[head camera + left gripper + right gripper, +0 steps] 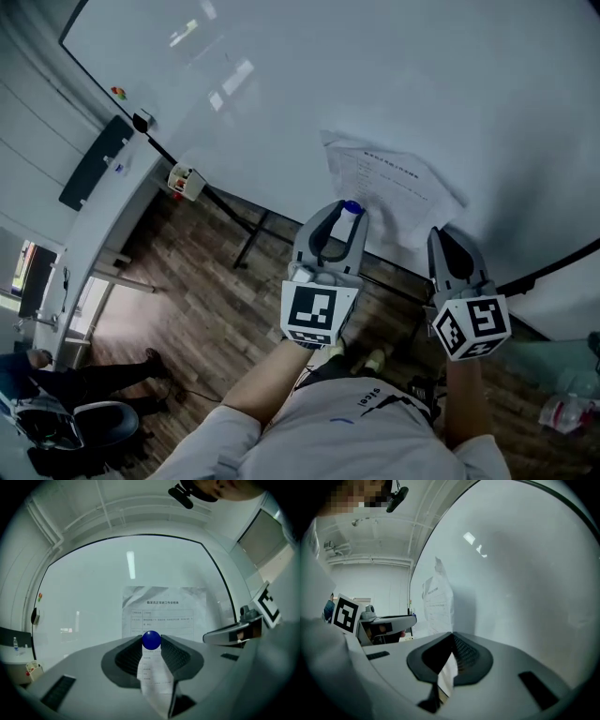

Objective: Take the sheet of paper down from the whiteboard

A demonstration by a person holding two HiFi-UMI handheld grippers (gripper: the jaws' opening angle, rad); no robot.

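A creased printed sheet of paper [394, 183] lies against the whiteboard [375, 75], its lower edge near both grippers. My left gripper [349, 214] is at the sheet's lower left, its jaws closed on a round blue magnet [352, 207]. The left gripper view shows the blue magnet [151, 640] pinched between the tips of that gripper [151, 641], with the paper [164, 609] behind it. My right gripper [448, 236] is at the sheet's lower right corner. In the right gripper view this gripper [450, 641] is shut on the edge of the paper [436, 604], which runs along the board.
A red and green magnet [118, 93] and a black holder [142, 120] sit at the board's far left edge. A small box [185, 181] hangs by the frame above the stand's legs [248, 239]. A person [84, 375] sits at lower left, and a plastic bottle [567, 411] lies lower right.
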